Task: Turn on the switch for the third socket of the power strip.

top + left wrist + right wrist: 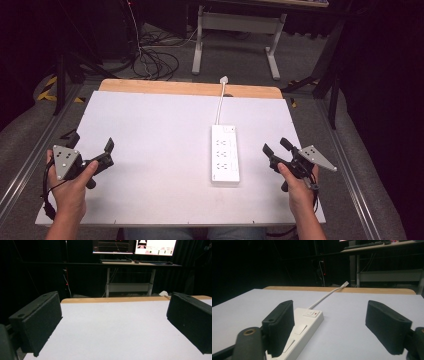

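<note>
A white power strip (224,153) lies flat on the white tabletop (150,125), right of centre, its white cord (220,105) running toward the far edge. My right gripper (276,147) hovers just right of the strip, held in a hand. In the right gripper view its jaws stand apart with nothing between them (329,325), and the strip (308,322) lies ahead, partly behind the left-hand jaw. My left gripper (92,141) is held at the table's left side, far from the strip. The left gripper view has its jaws wide apart (113,322) over bare tabletop.
A wooden strip (190,88) borders the table's far edge. Beyond it stands a desk frame (235,30) with loose cables (155,60) on the floor, and monitors (135,247) sit on that desk. Metal rails run along both sides of the table.
</note>
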Motion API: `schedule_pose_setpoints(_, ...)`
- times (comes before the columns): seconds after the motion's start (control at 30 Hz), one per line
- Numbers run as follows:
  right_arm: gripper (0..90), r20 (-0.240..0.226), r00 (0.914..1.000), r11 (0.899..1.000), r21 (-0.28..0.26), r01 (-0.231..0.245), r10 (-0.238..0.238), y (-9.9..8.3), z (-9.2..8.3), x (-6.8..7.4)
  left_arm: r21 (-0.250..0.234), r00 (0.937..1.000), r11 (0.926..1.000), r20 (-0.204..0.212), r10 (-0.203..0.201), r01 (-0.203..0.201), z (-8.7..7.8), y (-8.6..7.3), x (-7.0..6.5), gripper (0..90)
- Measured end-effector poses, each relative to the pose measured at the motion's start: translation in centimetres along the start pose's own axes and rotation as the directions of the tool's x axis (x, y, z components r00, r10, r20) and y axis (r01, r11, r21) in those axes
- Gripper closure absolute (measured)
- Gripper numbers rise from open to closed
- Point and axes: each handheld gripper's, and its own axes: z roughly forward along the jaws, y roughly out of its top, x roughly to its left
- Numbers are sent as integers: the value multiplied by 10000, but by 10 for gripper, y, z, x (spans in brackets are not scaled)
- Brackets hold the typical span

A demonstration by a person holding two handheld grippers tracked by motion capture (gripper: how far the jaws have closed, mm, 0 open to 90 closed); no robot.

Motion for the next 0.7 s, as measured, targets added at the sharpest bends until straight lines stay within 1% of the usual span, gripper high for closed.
schedule_pose_setpoints(0.03, 270, 2, 10000, 10000, -20, 15, -15, 0, 0, 0, 0, 10000, 10000, 2, 32, -32, 0, 0, 0, 3)
schedule_pose_setpoints(0.13, 294, 12, 10000, 10000, -18, -29, 29, 1, 0, -1, 10, 10000, 10000, 22, 54, -54, 0, 0, 0, 4)
schedule_pose_setpoints(0.23, 373, -31, 10000, 10000, 10, -57, 57, 1, -1, -2, -10, 10000, 10000, -7, 74, -74, 0, 0, 0, 3)
schedule_pose_setpoints(0.27, 373, -31, 10000, 10000, 10, -57, 57, 1, -1, -2, -16, 10000, 10000, -6, 69, -69, 0, 0, 0, 3)
schedule_pose_setpoints(0.33, 416, -64, 10000, 10000, -31, -51, 50, 2, -2, -2, -5, 10000, 10000, 1, 88, -88, 0, 0, 0, 3)
schedule_pose_setpoints(0.37, 416, -64, 10000, 10000, -31, -51, 50, 2, -2, -2, -13, 10000, 10000, 1, 96, -96, 0, 0, 0, 3)
schedule_pose_setpoints(0.5, 483, -5, 10000, 9999, -141, 53, -53, 3, -3, -1, -27, 10000, 10000, 15, 88, -88, 1, 0, -1, 3)
schedule_pose_setpoints(0.6, 501, 61, 9999, 9999, -133, 85, -84, 4, -4, -1, -30, 9999, 9999, 26, 98, -98, 1, 0, -1, 3)
schedule_pose_setpoints(0.7, 538, 134, 9997, 9997, -159, 182, -179, 5, -5, -2, -28, 10000, 10000, 28, 93, -93, 1, 0, -1, 3)
